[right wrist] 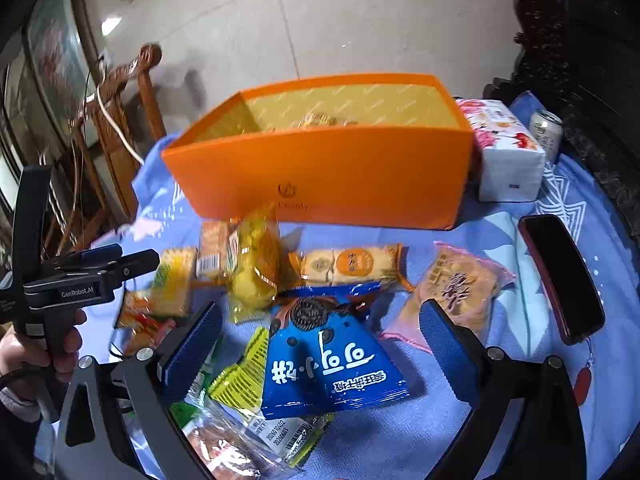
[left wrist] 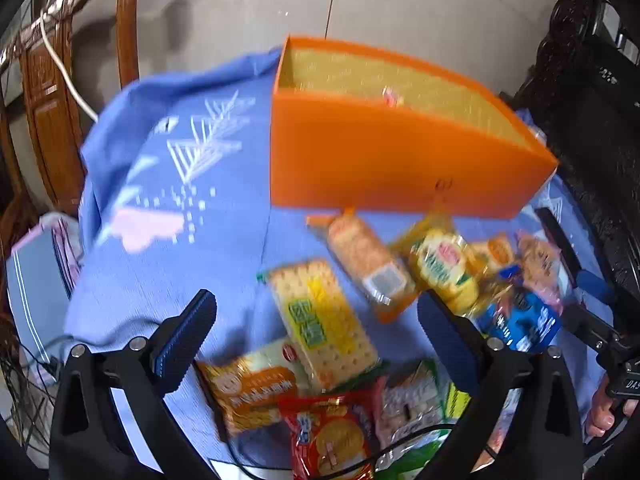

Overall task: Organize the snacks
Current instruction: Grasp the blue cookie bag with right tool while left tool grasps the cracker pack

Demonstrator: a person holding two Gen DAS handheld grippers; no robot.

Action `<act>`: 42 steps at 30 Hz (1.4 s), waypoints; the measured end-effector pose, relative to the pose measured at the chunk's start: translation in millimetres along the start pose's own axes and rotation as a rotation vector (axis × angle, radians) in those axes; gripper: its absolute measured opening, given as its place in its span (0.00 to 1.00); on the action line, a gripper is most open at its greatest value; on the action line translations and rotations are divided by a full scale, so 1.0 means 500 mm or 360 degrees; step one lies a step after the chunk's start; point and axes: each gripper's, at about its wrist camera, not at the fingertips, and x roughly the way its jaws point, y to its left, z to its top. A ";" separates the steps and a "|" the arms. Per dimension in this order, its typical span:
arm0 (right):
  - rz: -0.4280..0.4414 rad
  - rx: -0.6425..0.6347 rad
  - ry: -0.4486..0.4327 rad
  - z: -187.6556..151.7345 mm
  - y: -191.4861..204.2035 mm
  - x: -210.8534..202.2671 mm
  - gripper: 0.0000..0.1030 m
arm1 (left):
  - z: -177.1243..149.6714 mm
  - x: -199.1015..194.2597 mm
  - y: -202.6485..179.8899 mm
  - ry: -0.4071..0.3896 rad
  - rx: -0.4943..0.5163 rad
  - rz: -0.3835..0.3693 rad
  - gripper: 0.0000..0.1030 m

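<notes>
My left tool point(left wrist: 316, 332) has its two fingers wide apart and nothing is held in it; right between them lies a flat cracker pack point(left wrist: 324, 320) on the blue cloth point(left wrist: 160, 264) that covers the bench. My right tool point(right wrist: 320, 348) is wide apart too and holds nothing; a blue cookie bag point(right wrist: 328, 364) lies between its fingers, just under them. Many more snacks sit around both tools; a long biscuit pack point(right wrist: 352, 266) and a yellow pack point(right wrist: 256, 272) are past the blue bag, and a pink bag point(right wrist: 460, 288) is to the right of it. The orange box point(right wrist: 320, 176) stands open behind all the snacks, far ahead of both tools; I think a few snacks are in it already, but most are still out, so the job looks only just begun. I think the step now is picking up; each tool is over a snack. Next I should go lower, close the left tool on the sides of the cracker pack, close the right tool on the blue bag, then lift them over the box wall and let go inside. The bags are slippery and they overlap, so I must pinch only one.
</notes>
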 end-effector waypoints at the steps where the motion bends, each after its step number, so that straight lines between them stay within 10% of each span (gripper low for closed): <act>1: -0.0005 -0.0030 0.0016 -0.003 0.006 0.009 0.97 | -0.009 0.010 0.003 0.0022 -0.0010 0.0007 0.96; 16: -0.0113 -0.0228 0.0248 -0.027 0.025 0.127 0.95 | -0.043 0.107 0.002 0.0185 -0.0010 0.0124 0.96; 19: -0.0123 -0.0226 0.0246 -0.029 0.029 0.132 0.76 | -0.045 0.110 -0.001 0.0158 -0.0009 0.0133 0.96; 24: -0.0138 -0.0187 0.0233 -0.033 0.028 0.115 0.67 | -0.048 0.092 -0.008 0.0107 0.0030 0.0089 0.60; 29: -0.0114 -0.0093 0.0138 -0.040 0.016 0.055 0.66 | -0.048 0.060 0.010 0.0071 -0.0077 -0.0023 0.46; 37: -0.0072 -0.0001 0.0084 -0.048 0.005 0.008 0.66 | -0.074 0.039 0.000 0.0071 -0.0046 -0.0061 0.46; 42: -0.0054 0.0011 0.0083 -0.049 0.013 0.010 0.66 | -0.066 0.057 -0.026 0.0104 0.0036 -0.0008 0.67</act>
